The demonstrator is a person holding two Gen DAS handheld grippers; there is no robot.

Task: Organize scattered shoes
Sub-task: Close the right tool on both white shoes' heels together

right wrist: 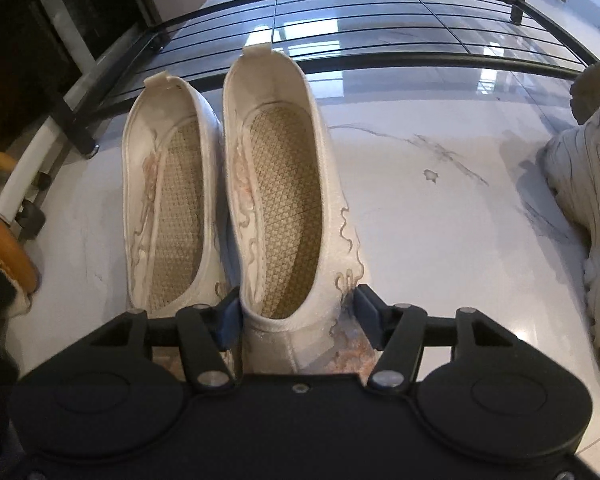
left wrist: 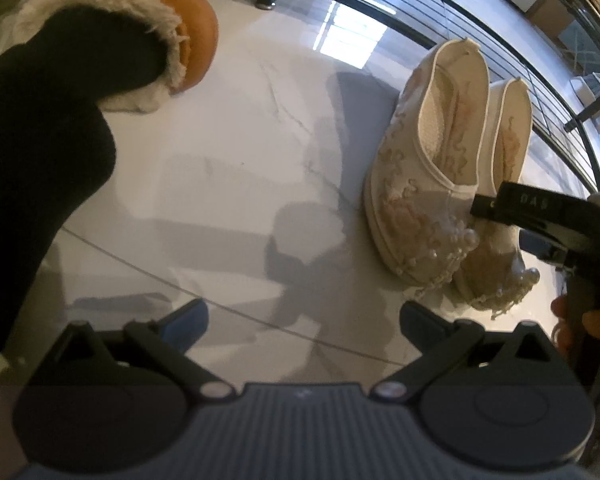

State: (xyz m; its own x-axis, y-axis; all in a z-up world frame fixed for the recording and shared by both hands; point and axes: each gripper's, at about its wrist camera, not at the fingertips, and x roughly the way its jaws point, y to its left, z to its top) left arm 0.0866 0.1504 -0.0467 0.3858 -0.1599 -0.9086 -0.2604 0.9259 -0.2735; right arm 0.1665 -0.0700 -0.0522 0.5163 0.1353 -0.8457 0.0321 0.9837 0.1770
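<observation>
Right tool (right wrist: 296, 316) straddles the toe end of the nearer embroidered shoe (right wrist: 280, 200) — jaws apart, not clamped.

Its left pad sits against the shoe's side in the gap between the pair, while the right pad stands just clear of the other flank, so the shoe is between the jaws but not gripped. That shoe's long axis runs straight away from the tool, heel toward the black wire rack (right wrist: 340, 28), with its mate (right wrist: 168, 200) just beside it and parallel on the marble floor (right wrist: 440, 220). Left tool (left wrist: 300, 320) hangs wide open and empty, well apart from the pair. Hidden — the toe under the right tool's body; a white sneaker (right wrist: 588, 208) is cut off at the frame edge, and a fur-lined slipper (left wrist: 140, 20) is half covered by a dark sleeve (left wrist: 40, 140).
</observation>
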